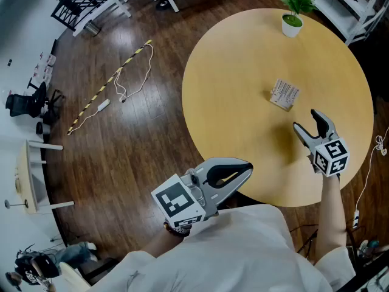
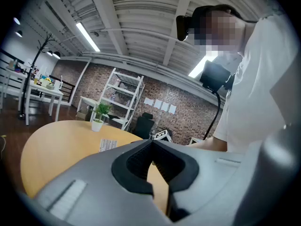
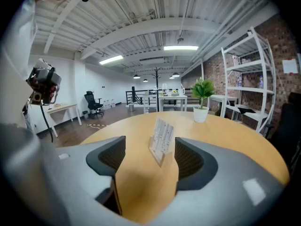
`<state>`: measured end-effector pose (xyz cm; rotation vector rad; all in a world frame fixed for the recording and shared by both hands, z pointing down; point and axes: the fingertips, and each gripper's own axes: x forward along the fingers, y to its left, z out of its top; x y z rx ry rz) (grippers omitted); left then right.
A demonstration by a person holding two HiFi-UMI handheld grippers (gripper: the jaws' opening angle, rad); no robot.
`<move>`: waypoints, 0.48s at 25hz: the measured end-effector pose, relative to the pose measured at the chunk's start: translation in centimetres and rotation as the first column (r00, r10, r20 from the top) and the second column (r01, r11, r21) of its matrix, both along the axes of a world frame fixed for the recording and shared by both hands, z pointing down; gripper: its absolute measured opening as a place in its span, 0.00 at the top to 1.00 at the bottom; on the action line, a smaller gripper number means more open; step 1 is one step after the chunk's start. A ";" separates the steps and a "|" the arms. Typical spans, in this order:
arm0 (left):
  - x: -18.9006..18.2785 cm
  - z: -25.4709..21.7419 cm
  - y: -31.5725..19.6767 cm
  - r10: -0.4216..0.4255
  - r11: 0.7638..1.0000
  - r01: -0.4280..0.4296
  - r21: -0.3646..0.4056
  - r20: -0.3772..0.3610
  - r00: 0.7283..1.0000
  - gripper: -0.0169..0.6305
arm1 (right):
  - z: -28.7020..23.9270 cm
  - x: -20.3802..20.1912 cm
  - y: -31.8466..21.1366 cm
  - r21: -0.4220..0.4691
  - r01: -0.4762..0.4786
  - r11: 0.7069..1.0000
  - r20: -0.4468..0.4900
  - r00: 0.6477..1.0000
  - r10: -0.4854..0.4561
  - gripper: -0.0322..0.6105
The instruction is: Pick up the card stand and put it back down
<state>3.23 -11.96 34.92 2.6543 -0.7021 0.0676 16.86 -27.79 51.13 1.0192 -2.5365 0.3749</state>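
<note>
Wood-coloured and small, the card stand (image 1: 284,94) sits on the round table (image 1: 243,59) just ahead of the right gripper (image 1: 307,121). It lies in line with the gap between the jaws but beyond their tips, not yet between them. Those jaws stand wide apart with nothing between them. In the right gripper view the stand (image 3: 161,139) shows edge-on and a little tilted back, slightly nearer the right-hand jaw than the left-hand one. Well past it, further ahead of the jaws, is a small potted plant (image 1: 292,24).

The left gripper (image 1: 248,168) hangs off the table edge close to the person's body, its jaws brought together on nothing.

The stand looks light: a short block base with a thin printed card upright in it. The base is probably stiff and safe to squeeze. The card itself would likely bend or slide out of its slot if pinched alone. The best hold is probably low, one pad on each side of the base, with gentle pressure so it does not tip or skid on the smooth tabletop.
</note>
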 end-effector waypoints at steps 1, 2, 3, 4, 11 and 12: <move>-0.2 0.5 -1.2 -0.012 1.000 0.012 -0.005 0.017 1.000 1.00 | 0.9 0.0 -1.8 -0.001 0.008 1.000 -0.018 1.000 -0.008 0.45; -0.4 1.1 -2.5 -0.025 1.000 0.025 -0.009 0.033 0.999 1.00 | 1.9 0.0 -3.6 -0.001 0.017 1.000 -0.038 0.999 -0.018 0.43; -0.6 1.6 -3.7 -0.040 0.999 0.041 -0.011 0.046 0.998 1.00 | 2.9 -0.2 -5.3 0.000 0.033 0.999 -0.060 0.998 -0.033 0.43; -0.8 2.1 -4.8 -0.058 0.998 0.059 -0.013 0.055 0.997 1.00 | 4.0 -0.4 -6.7 -0.003 0.054 0.999 -0.082 0.995 -0.054 0.43; -1.2 3.3 -8.9 -0.129 0.988 0.133 -0.081 0.050 0.990 1.00 | 10.7 -3.8 -10.7 -0.079 0.225 0.971 -0.161 0.959 -0.235 0.46; -1.3 3.3 -9.2 -0.141 0.985 0.143 -0.094 0.032 0.990 1.00 | 11.0 -4.1 -10.9 -0.081 0.243 0.967 -0.158 0.954 -0.253 0.50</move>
